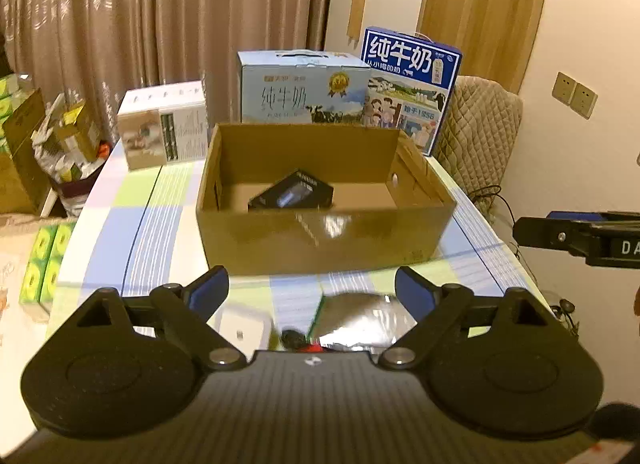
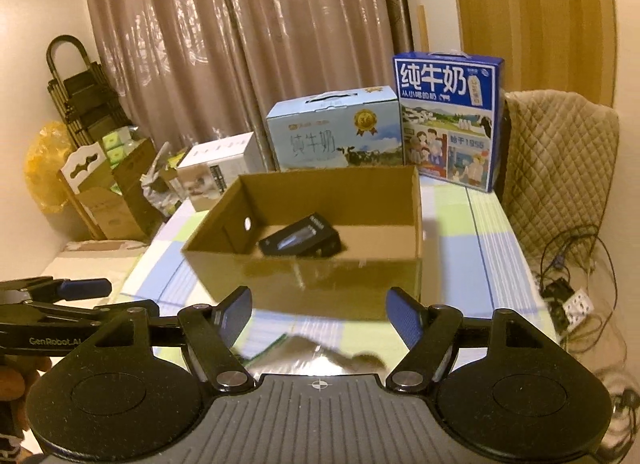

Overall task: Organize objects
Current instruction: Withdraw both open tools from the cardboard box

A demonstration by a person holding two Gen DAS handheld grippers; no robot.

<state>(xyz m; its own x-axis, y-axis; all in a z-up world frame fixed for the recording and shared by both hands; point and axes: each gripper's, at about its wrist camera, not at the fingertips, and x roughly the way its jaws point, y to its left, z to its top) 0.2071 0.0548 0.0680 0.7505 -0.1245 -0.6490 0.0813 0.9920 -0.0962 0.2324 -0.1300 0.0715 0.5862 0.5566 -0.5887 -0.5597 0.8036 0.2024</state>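
Nearest: left gripper [image 1: 312, 288] and right gripper [image 2: 319, 314], both spread wide, empty, hovering over a shiny foil packet [image 1: 360, 320] on the checked counter [image 1: 132, 223]. Just beyond: open cardboard box [image 1: 324, 240], one black package [image 1: 292, 193] already inside. Farthest: two milk cartons. Probably mid-sort; next, lowering and closing on the packet, then lifting it over the box's near wall.

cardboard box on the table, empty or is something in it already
Not empty. The open-topped cardboard box holds one black packet, lying tilted on its floor in both views. The rest of the floor that shows is bare.
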